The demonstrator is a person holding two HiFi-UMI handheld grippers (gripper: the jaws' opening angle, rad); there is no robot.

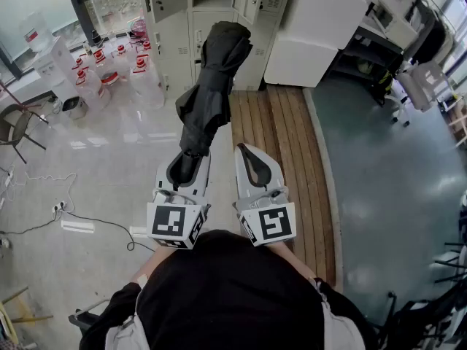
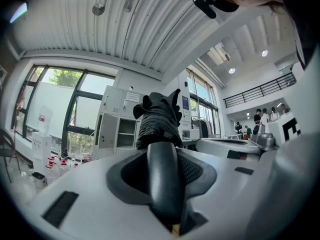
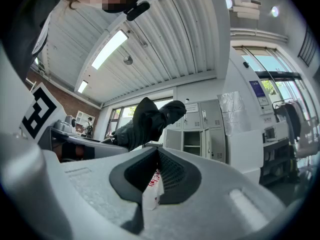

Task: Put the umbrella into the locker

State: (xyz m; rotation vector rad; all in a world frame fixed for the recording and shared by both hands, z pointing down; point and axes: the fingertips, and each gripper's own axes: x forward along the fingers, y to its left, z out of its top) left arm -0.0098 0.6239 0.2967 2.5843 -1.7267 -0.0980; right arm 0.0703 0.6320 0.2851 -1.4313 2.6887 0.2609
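A folded black umbrella [image 1: 211, 86] points forward toward the pale grey lockers [image 1: 211, 6] at the far end of the floor. My left gripper [image 1: 188, 162] is shut on its dark handle [image 2: 162, 184], and the bunched canopy [image 2: 159, 121] sticks out past the jaws. One locker compartment [image 2: 126, 133] stands with its door open. My right gripper [image 1: 257, 168] hangs beside the left one with its jaws together; only a small white slip with red print [image 3: 154, 189] shows low between the pads. From the right gripper view the umbrella [image 3: 150, 121] is up and to the left, in front of the lockers [image 3: 200, 129].
Several red-capped water bottles [image 1: 109, 68] stand on the floor left of the lockers. A white cabinet [image 1: 314, 28] sits to their right. A strip of wooden boards [image 1: 281, 137] runs ahead. A chair [image 1: 14, 126] and cables [image 1: 73, 221] lie left, office chairs [image 1: 423, 79] right.
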